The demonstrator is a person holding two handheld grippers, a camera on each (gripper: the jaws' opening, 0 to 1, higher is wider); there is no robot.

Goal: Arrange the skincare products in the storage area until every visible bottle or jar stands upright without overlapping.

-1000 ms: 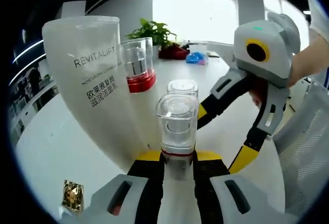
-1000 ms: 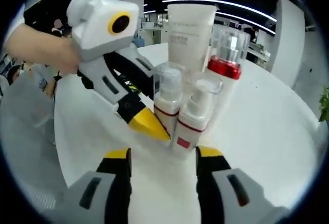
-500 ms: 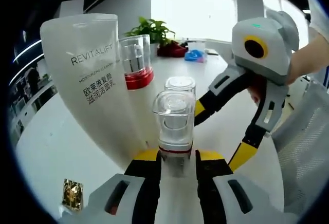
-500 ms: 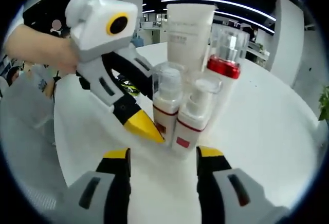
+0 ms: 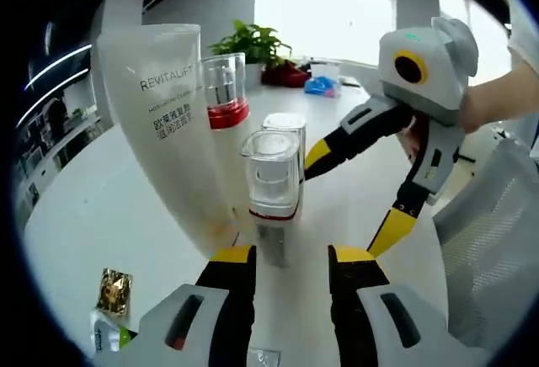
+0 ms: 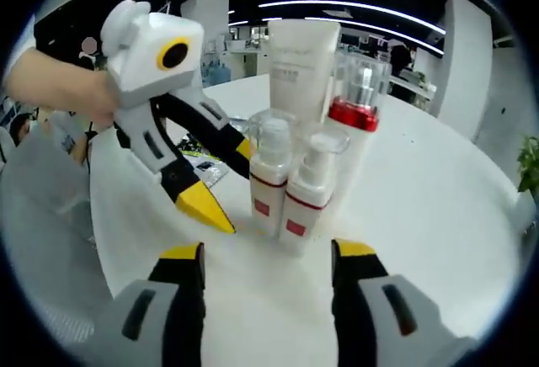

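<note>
Four skincare items stand upright in a tight cluster on the white table [image 5: 76, 207]. They are a tall white tube [image 5: 168, 123] [image 6: 301, 64], a clear-capped bottle with a red collar [image 5: 223, 89] [image 6: 358, 102], and two small pump bottles. The near pump bottle [image 5: 271, 186] [image 6: 269, 178] stands just ahead of my left gripper [image 5: 290, 257], which is open and apart from it. The second pump bottle [image 5: 282, 127] [image 6: 306, 192] touches the first. My right gripper [image 6: 268, 253] [image 5: 354, 194] is open, a little short of the bottles. In the right gripper view the left gripper [image 6: 221, 182] stands open beside them.
A gold packet [image 5: 115, 291] lies near the table's edge. A potted plant [image 5: 253, 43] and a blue item [image 5: 322, 89] sit far across the table. A mesh chair [image 5: 497, 241] stands at the right. Hands [image 6: 50, 81] hold both grippers. Flat packets [image 6: 198, 169] lie behind the left gripper.
The left jaws, which were around the near pump bottle's base, have spread and drawn back, leaving it standing. The right gripper has also pulled back slightly.
</note>
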